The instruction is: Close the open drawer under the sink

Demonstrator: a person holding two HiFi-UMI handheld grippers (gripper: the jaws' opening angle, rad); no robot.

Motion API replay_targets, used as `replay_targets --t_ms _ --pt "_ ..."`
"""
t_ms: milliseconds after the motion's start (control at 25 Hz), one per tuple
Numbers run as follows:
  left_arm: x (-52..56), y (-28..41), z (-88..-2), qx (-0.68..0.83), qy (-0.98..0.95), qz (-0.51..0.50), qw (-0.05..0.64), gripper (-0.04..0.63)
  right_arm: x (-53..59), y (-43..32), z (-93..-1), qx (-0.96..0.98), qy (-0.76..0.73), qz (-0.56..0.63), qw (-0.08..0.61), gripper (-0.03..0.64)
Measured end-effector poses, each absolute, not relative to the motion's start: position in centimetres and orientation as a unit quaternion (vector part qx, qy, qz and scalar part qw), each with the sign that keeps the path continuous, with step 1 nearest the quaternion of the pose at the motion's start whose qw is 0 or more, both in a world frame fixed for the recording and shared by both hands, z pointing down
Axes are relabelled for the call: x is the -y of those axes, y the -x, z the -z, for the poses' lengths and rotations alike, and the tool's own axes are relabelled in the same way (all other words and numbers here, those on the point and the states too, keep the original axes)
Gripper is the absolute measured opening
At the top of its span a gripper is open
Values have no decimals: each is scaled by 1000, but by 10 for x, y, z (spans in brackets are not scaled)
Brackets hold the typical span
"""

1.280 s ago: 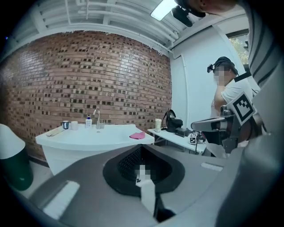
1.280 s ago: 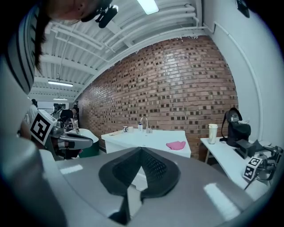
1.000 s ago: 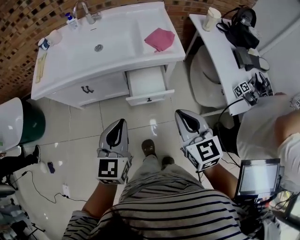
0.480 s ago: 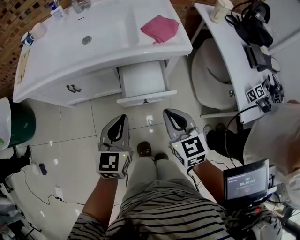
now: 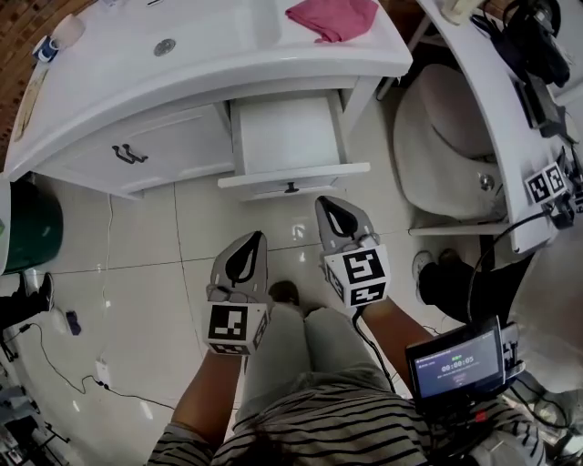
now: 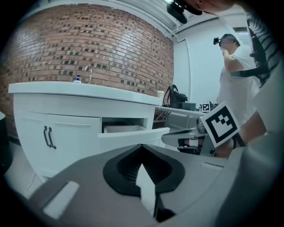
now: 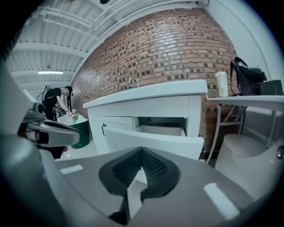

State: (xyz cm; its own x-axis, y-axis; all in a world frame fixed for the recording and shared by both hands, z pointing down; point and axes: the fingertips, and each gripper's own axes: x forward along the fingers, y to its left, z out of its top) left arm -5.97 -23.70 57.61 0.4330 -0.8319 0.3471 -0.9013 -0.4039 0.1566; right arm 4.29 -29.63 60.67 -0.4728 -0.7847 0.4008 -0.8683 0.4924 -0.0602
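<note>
Plainly, the drawer (image 5: 287, 136) under the sink (image 5: 182, 36) stands pulled out from the right side of the white cabinet (image 5: 173, 146). Its front panel runs crosswise and faces the person, and its depth runs back into the cabinet. It holds nothing that I can see. Both grippers hang over the tiled floor (image 5: 146, 273), short of the drawer and touching nothing. The right gripper (image 5: 326, 205) is near the panel, just below its small dark pull (image 5: 291, 188). The left gripper (image 5: 252, 238) sits lower and further off. Each has its jaws pressed together with nothing between them.

From above you see the pink cloth (image 5: 332, 18) on the counter and the green bin (image 5: 32, 227) at the left. The left gripper view shows instead the brick wall (image 6: 88, 48), the tap (image 6: 88, 73) and the drawer's side edge-on. The right gripper view meets the panel almost squarely, with a cup (image 7: 220, 83) on the side table
</note>
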Motion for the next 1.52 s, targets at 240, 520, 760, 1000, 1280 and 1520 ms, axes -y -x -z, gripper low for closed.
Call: replay_targets --t_ms 240,520,760,1000,1280,1520 --pt "239 66 -595 536 -819 -111 174 15 317 -45 -632 842 -497 -130 161 2" --pt "247 66 -596 532 -821 -119 170 15 338 -42 -641 837 -504 -134 166 2" --pt "251 68 -603 531 -818 -121 185 15 351 -40 -640 837 -507 -128 161 2" --pt "260 72 -603 535 -814 -120 192 15 367 -39 -640 835 -511 -126 163 2" --pt "267 80 -607 539 -810 -118 197 15 386 -37 -640 832 -516 -122 163 2" --pt "273 86 -602 543 -808 -115 196 15 402 -36 -640 832 -516 -118 165 2"
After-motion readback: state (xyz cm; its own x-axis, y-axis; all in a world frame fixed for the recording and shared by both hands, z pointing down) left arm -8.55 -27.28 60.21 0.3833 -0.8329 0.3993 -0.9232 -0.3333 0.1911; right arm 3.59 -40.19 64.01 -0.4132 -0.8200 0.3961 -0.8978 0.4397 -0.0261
